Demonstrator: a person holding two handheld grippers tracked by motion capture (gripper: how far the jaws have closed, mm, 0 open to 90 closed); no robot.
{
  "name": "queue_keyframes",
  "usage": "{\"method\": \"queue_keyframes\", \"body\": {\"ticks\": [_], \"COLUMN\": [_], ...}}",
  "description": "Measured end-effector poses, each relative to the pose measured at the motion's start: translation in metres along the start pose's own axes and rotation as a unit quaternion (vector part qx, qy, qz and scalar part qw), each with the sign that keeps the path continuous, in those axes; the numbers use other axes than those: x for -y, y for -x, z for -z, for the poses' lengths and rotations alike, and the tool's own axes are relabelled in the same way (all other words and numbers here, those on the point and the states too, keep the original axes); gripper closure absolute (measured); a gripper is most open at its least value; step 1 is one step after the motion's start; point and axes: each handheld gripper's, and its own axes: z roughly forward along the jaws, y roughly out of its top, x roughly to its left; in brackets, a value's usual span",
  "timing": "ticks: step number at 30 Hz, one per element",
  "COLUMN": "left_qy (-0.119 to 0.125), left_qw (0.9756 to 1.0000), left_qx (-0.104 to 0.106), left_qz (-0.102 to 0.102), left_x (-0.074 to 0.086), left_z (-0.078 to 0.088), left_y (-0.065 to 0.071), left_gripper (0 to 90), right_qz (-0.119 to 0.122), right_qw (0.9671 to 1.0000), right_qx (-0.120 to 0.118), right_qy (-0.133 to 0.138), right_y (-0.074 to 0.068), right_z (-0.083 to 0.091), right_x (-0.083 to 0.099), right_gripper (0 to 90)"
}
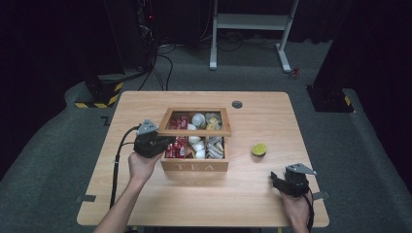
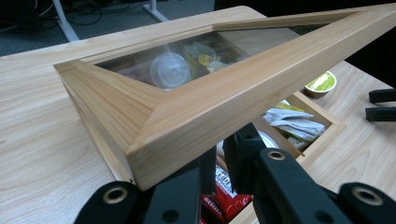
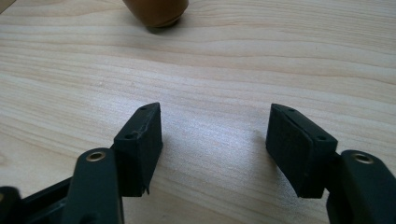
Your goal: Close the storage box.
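Note:
A wooden tea box (image 1: 194, 166) marked TEA stands mid-table, holding red packets (image 1: 176, 147), white capsules (image 1: 197, 143) and tea bags (image 2: 292, 122). Its glass-paned lid (image 1: 194, 132) is raised and tilted above it. My left gripper (image 1: 164, 142) is shut on the lid's left frame; in the left gripper view the wooden frame (image 2: 224, 102) runs across just over my jaws. A small brown cup with a green top (image 1: 259, 149) sits on the table right of the box. My right gripper (image 1: 275, 179) is low near the front right, open and empty (image 3: 215, 116), with the cup (image 3: 156, 11) beyond it.
A grey round grommet (image 1: 237, 104) is set in the table's far edge. On the floor behind stand a white desk frame (image 1: 250, 29) and a yellow-and-black striped base (image 1: 99, 94). Bare tabletop (image 1: 204, 194) lies in front of the box.

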Motion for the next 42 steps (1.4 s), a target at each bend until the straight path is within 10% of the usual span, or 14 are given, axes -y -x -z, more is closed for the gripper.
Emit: {"method": "queue_keyframes", "body": {"ticks": [42], "left_qy": [-0.013], "left_qw": [0.9999], "left_qx": [0.005], "left_qz": [0.007], "left_x": [0.029], "left_z": [-0.002], "left_y": [0.009], "left_gripper": [82.4], "right_qz": [0.000], "right_qw": [1.0000], "right_qx": [0.003], "right_qy": [-0.002], "right_y": [-0.001], "right_z": [-0.001], "right_x": [-0.001], "right_gripper": [32.2]}}
